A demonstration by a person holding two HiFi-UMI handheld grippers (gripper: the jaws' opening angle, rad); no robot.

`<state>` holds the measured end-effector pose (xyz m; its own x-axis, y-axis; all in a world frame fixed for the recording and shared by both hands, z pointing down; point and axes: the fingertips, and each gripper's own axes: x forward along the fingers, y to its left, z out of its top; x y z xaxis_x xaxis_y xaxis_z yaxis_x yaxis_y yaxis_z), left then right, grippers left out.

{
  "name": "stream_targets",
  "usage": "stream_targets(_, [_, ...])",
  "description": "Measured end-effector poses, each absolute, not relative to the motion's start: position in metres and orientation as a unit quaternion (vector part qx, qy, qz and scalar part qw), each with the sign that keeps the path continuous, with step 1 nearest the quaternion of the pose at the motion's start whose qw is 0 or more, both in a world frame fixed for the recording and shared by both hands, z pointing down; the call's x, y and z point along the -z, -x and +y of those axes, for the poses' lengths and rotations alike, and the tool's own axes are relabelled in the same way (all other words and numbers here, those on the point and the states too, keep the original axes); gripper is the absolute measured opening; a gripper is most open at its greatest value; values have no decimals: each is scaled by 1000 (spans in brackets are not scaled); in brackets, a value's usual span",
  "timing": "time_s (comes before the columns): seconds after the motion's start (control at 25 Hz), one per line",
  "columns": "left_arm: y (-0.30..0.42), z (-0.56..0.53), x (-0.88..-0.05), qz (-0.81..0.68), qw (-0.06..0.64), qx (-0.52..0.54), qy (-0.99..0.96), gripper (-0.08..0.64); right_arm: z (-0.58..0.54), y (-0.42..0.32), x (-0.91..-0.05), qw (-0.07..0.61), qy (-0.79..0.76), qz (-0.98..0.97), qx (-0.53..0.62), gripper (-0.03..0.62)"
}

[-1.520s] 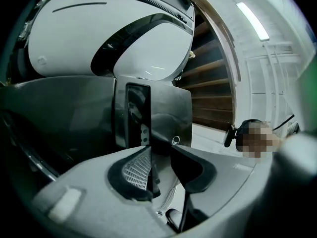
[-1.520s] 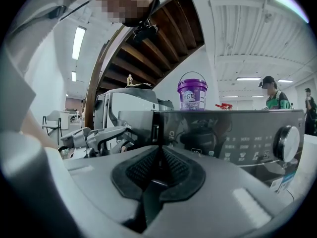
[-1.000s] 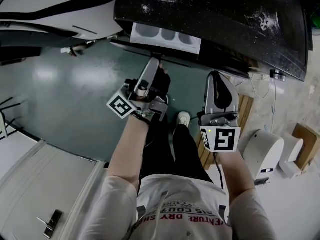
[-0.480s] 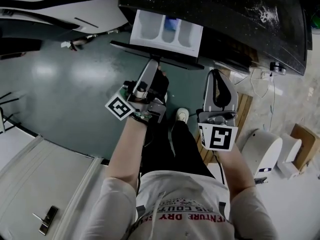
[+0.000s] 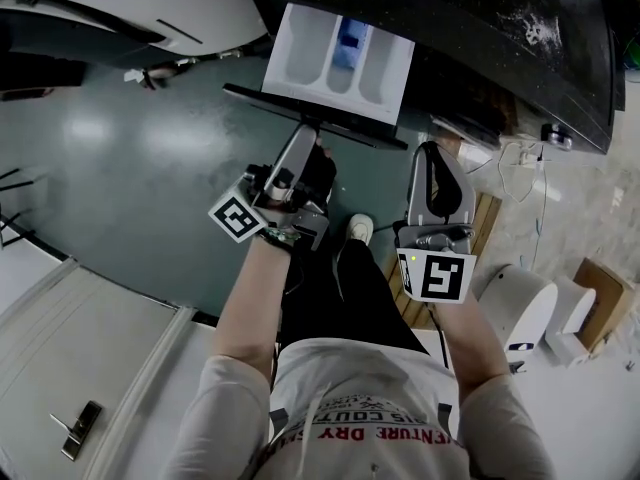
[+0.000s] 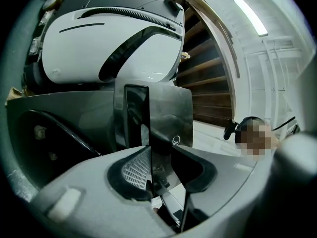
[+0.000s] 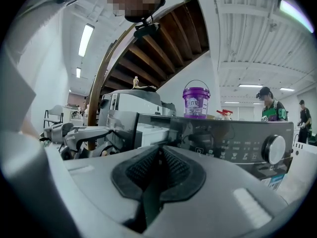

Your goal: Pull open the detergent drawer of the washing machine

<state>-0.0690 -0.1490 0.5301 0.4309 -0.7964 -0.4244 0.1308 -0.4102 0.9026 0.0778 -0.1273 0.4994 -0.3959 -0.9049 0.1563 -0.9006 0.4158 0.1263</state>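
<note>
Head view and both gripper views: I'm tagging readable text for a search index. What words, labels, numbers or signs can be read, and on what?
"ENTURE DRY": part of the print on the person's white T-shirt; the rest unreadable.
Label on the purple plastic bucket: too small to read.
Dark washing machine control panel: power symbol; words too small.
Dark detergent drawer front: round emblem, no words.

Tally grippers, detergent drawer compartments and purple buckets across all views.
grippers: 2 (left gripper, right gripper)
compartments of detergent drawer: 3
purple bucket: 1
total: 6
</note>
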Motion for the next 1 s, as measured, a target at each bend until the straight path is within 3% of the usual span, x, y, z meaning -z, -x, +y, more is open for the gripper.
stream_targets(1.0, [79, -118, -546, -300, 476, 459, -688, 144, -96, -74, -500, 110, -514, -850, 21, 0])
